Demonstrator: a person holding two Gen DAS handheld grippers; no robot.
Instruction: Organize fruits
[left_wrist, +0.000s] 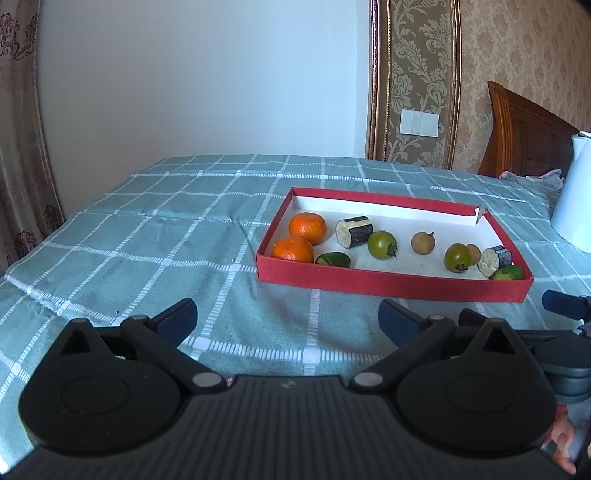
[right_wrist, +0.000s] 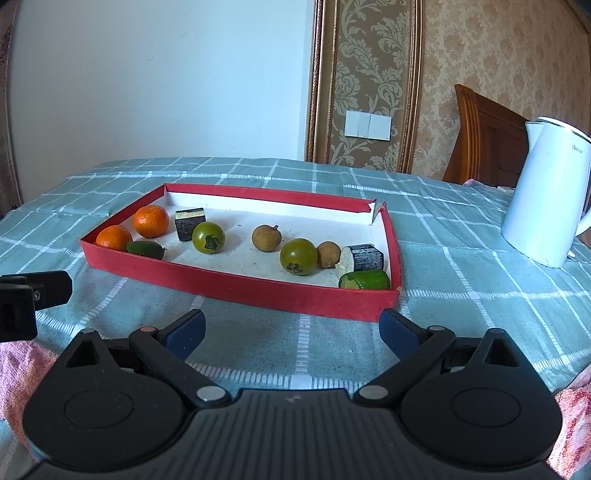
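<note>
A red tray (left_wrist: 388, 286) (right_wrist: 236, 291) with a white floor lies on the checked cloth. At its left end sit two oranges (left_wrist: 307, 228) (right_wrist: 150, 220), a dark eggplant chunk (left_wrist: 354, 232) (right_wrist: 189, 223) and a cucumber piece (left_wrist: 332, 259) (right_wrist: 145, 249). Two green tomatoes (left_wrist: 382, 244) (right_wrist: 298, 256), two brown longans (left_wrist: 423, 242) (right_wrist: 266, 238), a second eggplant chunk (left_wrist: 495, 260) (right_wrist: 364, 257) and a second cucumber piece (right_wrist: 365, 280) lie toward the right. My left gripper (left_wrist: 288, 321) is open and empty, short of the tray's front left. My right gripper (right_wrist: 293, 328) is open and empty at the tray's front wall.
A white electric kettle (right_wrist: 546, 192) (left_wrist: 574, 192) stands right of the tray. A wooden headboard (right_wrist: 484, 136) rises behind the bed, with a wall and a curtain (left_wrist: 22, 129) to the left. A pink sleeve (right_wrist: 18, 373) shows at the lower left.
</note>
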